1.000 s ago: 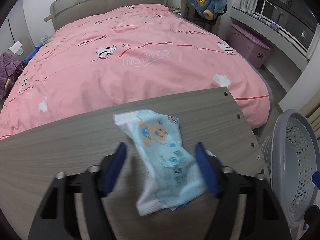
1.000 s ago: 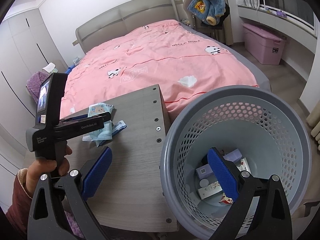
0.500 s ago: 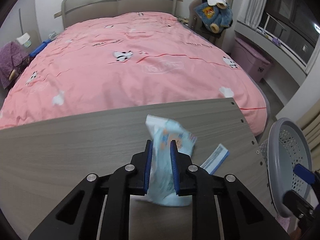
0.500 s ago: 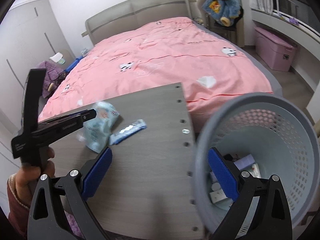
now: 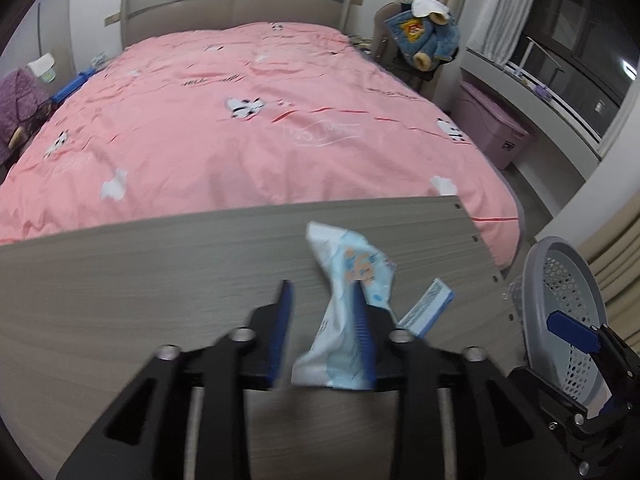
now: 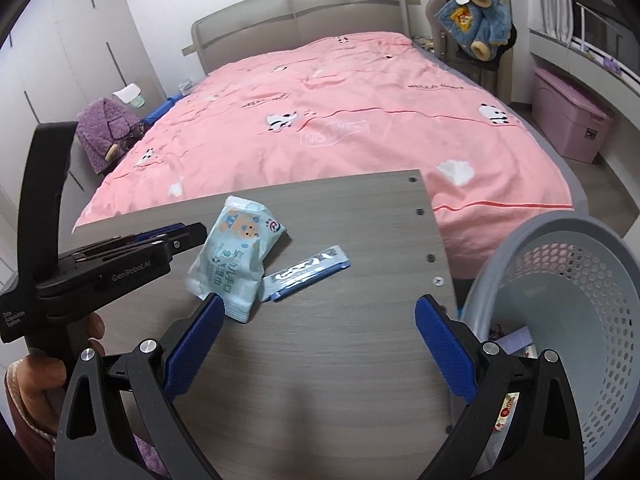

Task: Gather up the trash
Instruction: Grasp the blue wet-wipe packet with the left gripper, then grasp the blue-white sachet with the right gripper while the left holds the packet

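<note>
A light blue wipes packet [image 5: 347, 304] with a cartoon bear stands crumpled on the grey wooden table [image 5: 140, 276]; it also shows in the right wrist view [image 6: 236, 258]. My left gripper [image 5: 324, 332] is open, its jaws apart, and the packet leans against the right finger. A blue-and-white wrapper strip [image 5: 429, 307] lies just right of the packet, and also shows in the right wrist view [image 6: 306, 273]. My right gripper [image 6: 316, 340] is open and empty over the table's near right part, beside the grey perforated basket [image 6: 560, 280], which holds several bits of trash.
A bed with a pink cover [image 5: 240, 120] lies beyond the table. A pink storage box [image 5: 492, 128] and a chair with a blue jacket [image 5: 424, 40] stand at the right. The basket [image 5: 560, 312] is off the table's right edge.
My left gripper closed on the packet and lifted it, then opened; the packet now stands loose against one finger. The wrapper strip under it came into view. My right gripper swung left.
</note>
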Demonstrator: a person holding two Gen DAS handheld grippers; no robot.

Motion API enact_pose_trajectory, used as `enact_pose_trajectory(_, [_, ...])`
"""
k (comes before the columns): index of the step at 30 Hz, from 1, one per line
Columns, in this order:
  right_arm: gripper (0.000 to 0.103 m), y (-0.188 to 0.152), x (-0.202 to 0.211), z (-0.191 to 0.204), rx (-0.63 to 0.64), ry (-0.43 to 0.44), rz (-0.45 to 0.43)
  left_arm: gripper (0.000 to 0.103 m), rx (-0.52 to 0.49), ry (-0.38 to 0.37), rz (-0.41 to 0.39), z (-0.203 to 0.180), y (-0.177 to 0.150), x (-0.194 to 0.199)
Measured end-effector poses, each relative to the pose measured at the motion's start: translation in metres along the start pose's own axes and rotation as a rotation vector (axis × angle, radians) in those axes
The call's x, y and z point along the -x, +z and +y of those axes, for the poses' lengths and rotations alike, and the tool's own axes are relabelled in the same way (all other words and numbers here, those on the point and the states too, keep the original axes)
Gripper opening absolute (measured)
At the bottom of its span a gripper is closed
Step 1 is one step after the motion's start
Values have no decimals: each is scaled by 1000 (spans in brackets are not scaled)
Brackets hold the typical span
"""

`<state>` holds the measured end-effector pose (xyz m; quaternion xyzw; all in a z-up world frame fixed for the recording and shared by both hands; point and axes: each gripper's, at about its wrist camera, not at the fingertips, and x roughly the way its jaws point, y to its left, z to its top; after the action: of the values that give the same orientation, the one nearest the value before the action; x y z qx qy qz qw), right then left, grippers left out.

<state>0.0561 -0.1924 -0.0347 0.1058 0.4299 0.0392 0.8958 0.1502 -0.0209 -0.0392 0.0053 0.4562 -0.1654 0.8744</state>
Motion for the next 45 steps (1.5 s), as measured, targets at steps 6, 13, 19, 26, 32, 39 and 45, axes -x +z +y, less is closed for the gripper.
enact_pose_trajectory(6, [94,-4,5,-13,-24,-14,-1,55,-27,-4,6,-13,5,-7])
enact_pose_trajectory(13, [94,-5,6,-21,-42,-8,-2,57,-35,24,92,-21,0,-37])
enact_pose_trajectory(19, [94,-7,4,-28,-61,-7,-1,48,-32,15,123,-21,-6,-49])
enact_pose_trajectory(26, [94,-6,-2,-21,-51,0,8,41,-4,11,86,-9,-11,-34])
enact_pose_trajectory(32, [94,-5,-19,-5,-41,-15,26,41,28,82,14,12,-18,1])
enact_pose_trajectory(39, [94,4,-47,21,-4,-72,45,41,73,118,-15,38,-30,25])
enact_pose_trajectory(45, [94,13,-74,32,-2,-160,70,42,105,111,-24,51,-37,34])
